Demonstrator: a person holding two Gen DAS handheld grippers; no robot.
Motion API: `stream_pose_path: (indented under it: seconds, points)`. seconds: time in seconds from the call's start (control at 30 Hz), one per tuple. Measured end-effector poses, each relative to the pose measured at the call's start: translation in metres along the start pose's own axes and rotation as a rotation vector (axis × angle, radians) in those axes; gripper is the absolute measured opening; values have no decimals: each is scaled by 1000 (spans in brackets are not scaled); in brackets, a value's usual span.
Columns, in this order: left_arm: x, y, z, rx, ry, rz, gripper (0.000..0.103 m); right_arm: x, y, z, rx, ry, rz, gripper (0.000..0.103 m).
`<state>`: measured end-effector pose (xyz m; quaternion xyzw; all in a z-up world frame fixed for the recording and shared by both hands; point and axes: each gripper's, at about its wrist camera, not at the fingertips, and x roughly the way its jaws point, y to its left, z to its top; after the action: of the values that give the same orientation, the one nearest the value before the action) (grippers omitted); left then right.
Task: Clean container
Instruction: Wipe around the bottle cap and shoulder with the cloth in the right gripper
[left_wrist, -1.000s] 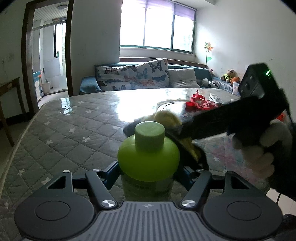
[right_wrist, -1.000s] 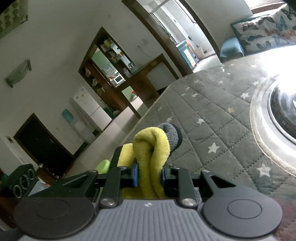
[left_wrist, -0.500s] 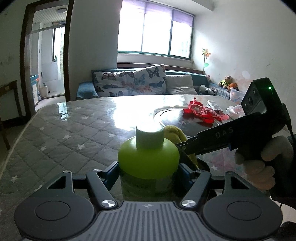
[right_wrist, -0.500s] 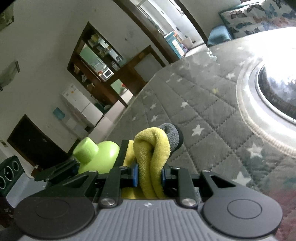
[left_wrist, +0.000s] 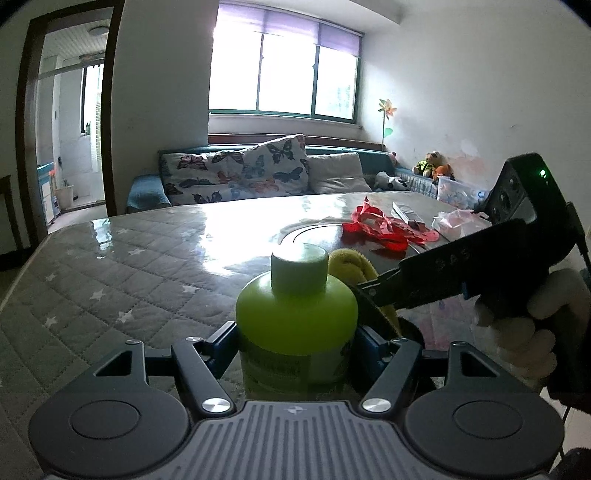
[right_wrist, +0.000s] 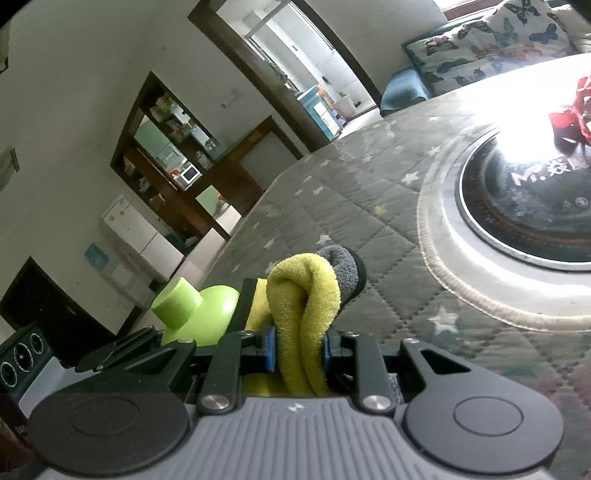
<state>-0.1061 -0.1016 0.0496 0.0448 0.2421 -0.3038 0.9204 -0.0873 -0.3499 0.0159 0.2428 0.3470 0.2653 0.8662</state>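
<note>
Bottle wipe is the step in hand, by my read. Left tongs are clamped on the green bottle's body, holding it upright above the quilted surface, cap on top. Right tongs are closed on a folded yellow cloth with a grey edge; a gloved hand carries that tool in from the bottle's right.

Cloth sits just beside the bottle's right shoulder. Touching or a hair apart: can't tell, the right tool blocks the seam in the left view and the cloth blocks it in the right view.

Next move, as I judge it: press the cloth onto the shoulder and drag it round the body while the left tongs hold firm. Needs counter-pressure from the left side, or the bottle twists in the pads. Label area under the left pads is unreachable without regripping.

Red wrapping and the round inset plate are well apart, no interference.
</note>
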Motion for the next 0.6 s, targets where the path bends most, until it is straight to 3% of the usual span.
stream_pose_path:
  seconds: [0.4,0.6]
  points:
    - [3,-3,-1,4,4,9,71,-14,20,12,-63,-61,50,23]
    - [3,-3,-1,5,6,10,71,-2,20,17,-62,-50,37,23]
